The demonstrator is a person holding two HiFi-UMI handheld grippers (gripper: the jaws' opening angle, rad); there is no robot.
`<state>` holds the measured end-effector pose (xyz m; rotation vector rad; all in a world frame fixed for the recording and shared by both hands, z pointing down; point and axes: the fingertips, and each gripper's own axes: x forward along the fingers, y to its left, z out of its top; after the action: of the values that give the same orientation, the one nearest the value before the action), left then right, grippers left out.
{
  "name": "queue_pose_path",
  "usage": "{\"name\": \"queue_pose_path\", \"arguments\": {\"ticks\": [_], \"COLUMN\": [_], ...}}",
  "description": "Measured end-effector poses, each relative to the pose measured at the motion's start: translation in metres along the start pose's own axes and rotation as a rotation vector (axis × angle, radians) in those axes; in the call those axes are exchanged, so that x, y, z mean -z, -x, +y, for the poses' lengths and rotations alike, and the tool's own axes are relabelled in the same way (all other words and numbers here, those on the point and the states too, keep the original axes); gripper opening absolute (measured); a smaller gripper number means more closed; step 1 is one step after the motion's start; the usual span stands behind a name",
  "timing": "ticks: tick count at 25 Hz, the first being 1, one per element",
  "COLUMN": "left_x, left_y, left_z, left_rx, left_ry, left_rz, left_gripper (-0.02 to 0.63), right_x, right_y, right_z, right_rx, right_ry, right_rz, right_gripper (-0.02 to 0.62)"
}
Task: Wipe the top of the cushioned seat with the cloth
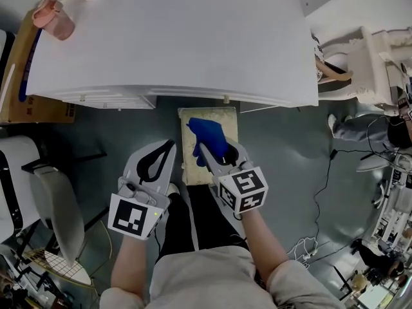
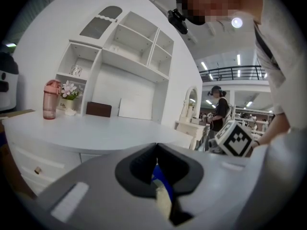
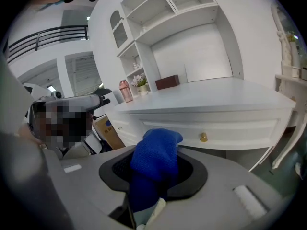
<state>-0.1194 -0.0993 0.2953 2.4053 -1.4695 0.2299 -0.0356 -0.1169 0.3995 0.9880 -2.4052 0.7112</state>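
The cushioned seat [image 1: 222, 120] is a small cream stool on the floor, just in front of the white desk [image 1: 174, 37]. My right gripper [image 1: 203, 150] hangs over the seat's middle, shut on a blue cloth [image 1: 210, 136] that bunches out past its jaws. In the right gripper view the cloth [image 3: 156, 164] fills the jaw opening of the right gripper [image 3: 154, 178]. My left gripper [image 1: 167, 148] is shut and holds nothing, to the left of the seat and off its edge. Through the left gripper [image 2: 156, 151] I see slivers of blue cloth and cream seat.
The desk edge overhangs the seat's far end. A pink bottle [image 1: 55, 18] stands on the desk's far left corner, above a cardboard box [image 1: 26, 76]. A chair [image 1: 58, 205] stands at left, cables [image 1: 322, 192] trail on the floor at right, and a white dresser [image 1: 373, 56] is far right.
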Motion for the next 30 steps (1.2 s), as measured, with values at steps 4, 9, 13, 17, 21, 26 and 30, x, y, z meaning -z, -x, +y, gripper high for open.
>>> {"name": "queue_pose_path", "arguments": {"ticks": [4, 9, 13, 17, 21, 26, 30], "left_x": [0.024, 0.05, 0.073, 0.09, 0.108, 0.127, 0.136], "left_y": [-0.008, -0.017, -0.023, -0.026, -0.028, -0.03, -0.031], "left_z": [0.005, 0.009, 0.018, 0.024, 0.029, 0.037, 0.039], "left_rx": [-0.005, -0.013, -0.033, -0.048, -0.057, -0.073, -0.074], "left_ry": [0.009, 0.026, 0.036, 0.035, 0.038, 0.041, 0.035], "left_rz": [0.021, 0.034, 0.049, 0.048, 0.057, 0.069, 0.084], "left_gripper": [0.0, 0.0, 0.0, 0.0, 0.0, 0.0, 0.0], "right_x": [0.024, 0.058, 0.09, 0.116, 0.135, 0.162, 0.181], "right_y": [-0.026, -0.057, -0.085, -0.107, -0.129, -0.16, -0.179], "right_z": [-0.01, -0.022, -0.032, -0.043, -0.05, -0.054, -0.058], "right_rx": [-0.004, -0.013, -0.015, -0.016, -0.023, -0.027, -0.021], "right_ry": [-0.012, -0.028, -0.049, -0.049, -0.075, -0.088, -0.106], "right_rz": [0.034, 0.074, 0.111, 0.143, 0.156, 0.192, 0.227], "right_gripper": [0.152, 0.153, 0.155, 0.155, 0.155, 0.158, 0.16]}}
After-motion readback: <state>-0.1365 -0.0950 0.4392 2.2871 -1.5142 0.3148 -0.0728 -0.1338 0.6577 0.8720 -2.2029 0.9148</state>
